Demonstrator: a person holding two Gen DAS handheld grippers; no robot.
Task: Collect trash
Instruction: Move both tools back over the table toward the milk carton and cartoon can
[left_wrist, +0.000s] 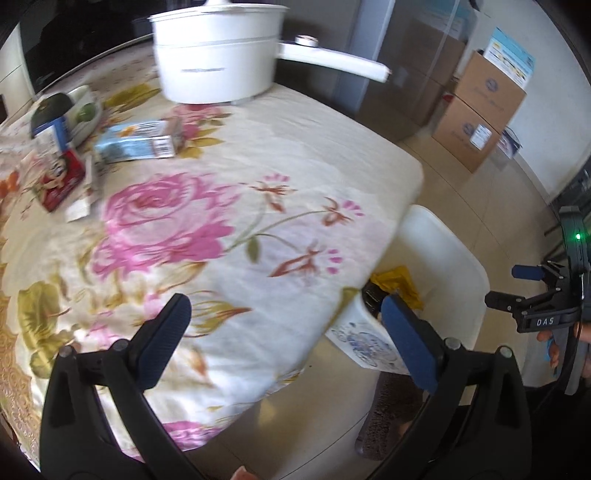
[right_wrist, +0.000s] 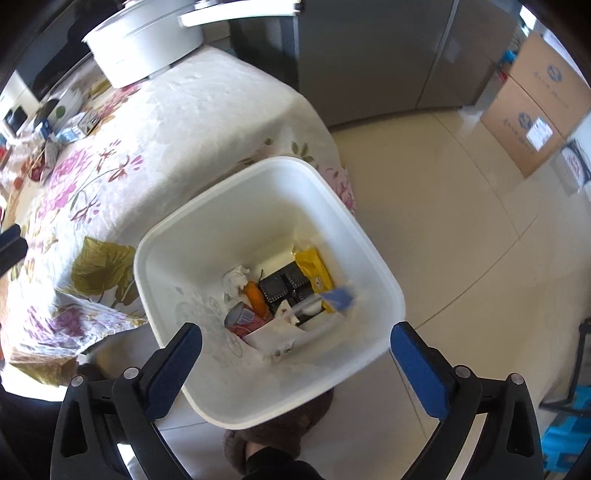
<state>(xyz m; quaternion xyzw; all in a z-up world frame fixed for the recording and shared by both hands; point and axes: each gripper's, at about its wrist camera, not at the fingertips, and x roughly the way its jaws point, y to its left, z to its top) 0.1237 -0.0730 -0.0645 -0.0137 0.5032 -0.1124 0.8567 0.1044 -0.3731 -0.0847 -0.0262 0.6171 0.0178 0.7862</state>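
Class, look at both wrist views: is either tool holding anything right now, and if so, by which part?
Nothing is held. The left tool gapes over the tablecloth's edge, and the right tool stands open above the white bin, with no item between their pads.

Bin (right_wrist: 207, 236) mouth clear – table (right_wrist: 177, 110) edge adj.

Bright daylight; motion blur throughout; fisheye bending, dark corners.

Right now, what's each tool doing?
Left tool: open, empty, over the table edge.
Right tool: open, empty, above the bin.
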